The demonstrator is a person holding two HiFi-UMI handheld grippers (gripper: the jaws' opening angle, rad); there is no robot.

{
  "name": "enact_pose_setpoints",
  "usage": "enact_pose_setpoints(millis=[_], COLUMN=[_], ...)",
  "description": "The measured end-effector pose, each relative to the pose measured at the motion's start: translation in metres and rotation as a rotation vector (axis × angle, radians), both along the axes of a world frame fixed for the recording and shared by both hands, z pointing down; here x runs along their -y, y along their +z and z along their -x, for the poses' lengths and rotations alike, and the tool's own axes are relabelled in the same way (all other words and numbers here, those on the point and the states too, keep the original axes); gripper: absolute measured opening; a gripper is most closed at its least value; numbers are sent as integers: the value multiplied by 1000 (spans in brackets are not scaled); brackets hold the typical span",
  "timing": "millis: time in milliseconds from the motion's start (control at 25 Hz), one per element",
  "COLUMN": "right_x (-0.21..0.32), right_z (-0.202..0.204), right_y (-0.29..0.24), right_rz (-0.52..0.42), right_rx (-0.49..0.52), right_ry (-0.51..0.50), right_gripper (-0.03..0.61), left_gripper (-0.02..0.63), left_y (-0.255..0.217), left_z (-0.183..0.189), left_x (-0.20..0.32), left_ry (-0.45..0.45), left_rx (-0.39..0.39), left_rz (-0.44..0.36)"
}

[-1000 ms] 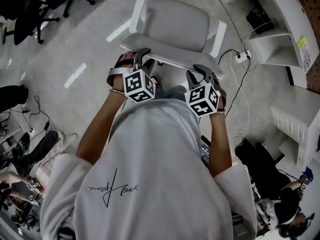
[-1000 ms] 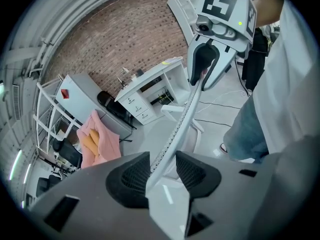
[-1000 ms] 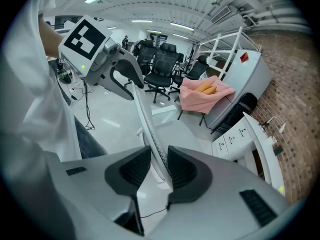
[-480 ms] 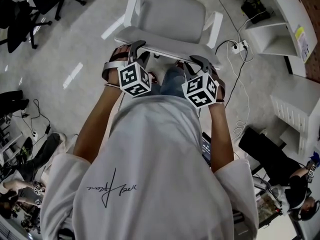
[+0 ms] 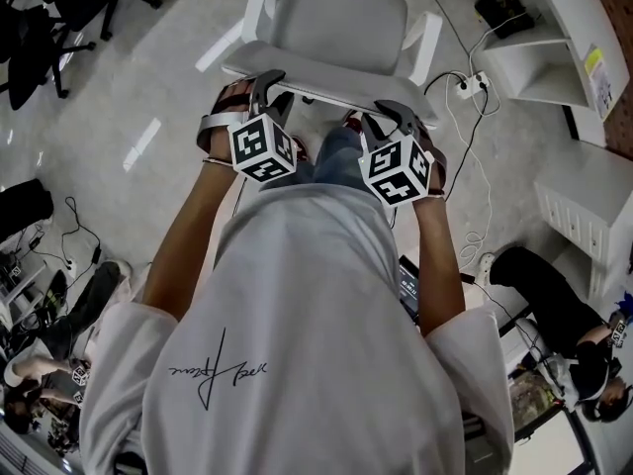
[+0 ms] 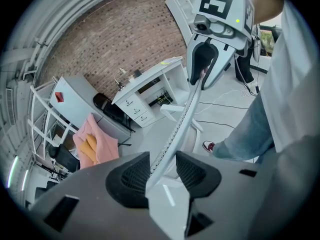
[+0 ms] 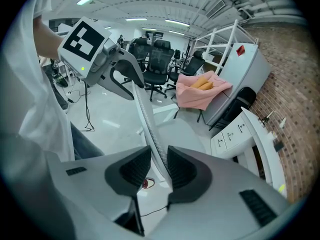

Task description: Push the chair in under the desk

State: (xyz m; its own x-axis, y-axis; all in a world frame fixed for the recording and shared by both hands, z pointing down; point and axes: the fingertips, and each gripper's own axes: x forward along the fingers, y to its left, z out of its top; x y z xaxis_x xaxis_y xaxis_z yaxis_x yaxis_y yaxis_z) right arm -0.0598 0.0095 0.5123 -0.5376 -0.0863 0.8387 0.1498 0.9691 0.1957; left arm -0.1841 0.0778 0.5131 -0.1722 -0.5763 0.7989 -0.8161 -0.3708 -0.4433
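Plainly, the left gripper [image 5: 265, 82] and right gripper [image 5: 393, 117] both clamp the chair [image 5: 336, 43] by its backrest [image 5: 326, 87]
Overhead you see its seat [image 5: 341, 13] and armrests [image 5: 427, 47] out on open floor [image 5: 148, 97]; only the gripper views show each pair of pads [image 6: 131, 173] pinching the thin mesh top edge, with the white desk [image 6: 145, 86] standing well ahead against the brick wall [image 6: 115, 44], the chair not yet under it

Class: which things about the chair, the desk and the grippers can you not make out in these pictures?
- The chair, its base and wheels: head view, hidden under its own seat.
- Room under the desk: left gripper view, too far, small and shadowed to judge.
- Jaw tips of the left gripper and right gripper: head view, partly hidden by the backrest's top rim.
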Motion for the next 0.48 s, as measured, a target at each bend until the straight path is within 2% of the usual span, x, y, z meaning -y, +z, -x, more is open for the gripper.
enact_pose_setpoints(millis=[480], right_x=[31], right_z=[4], right_y=[-1], right_rz=[1], right_rx=[0], right_ry=[22], right_gripper=[124], left_gripper=[163], left_y=[0], left_z=[6], left_x=[32], left_ry=[22], left_rx=[-4], left_rz=[12])
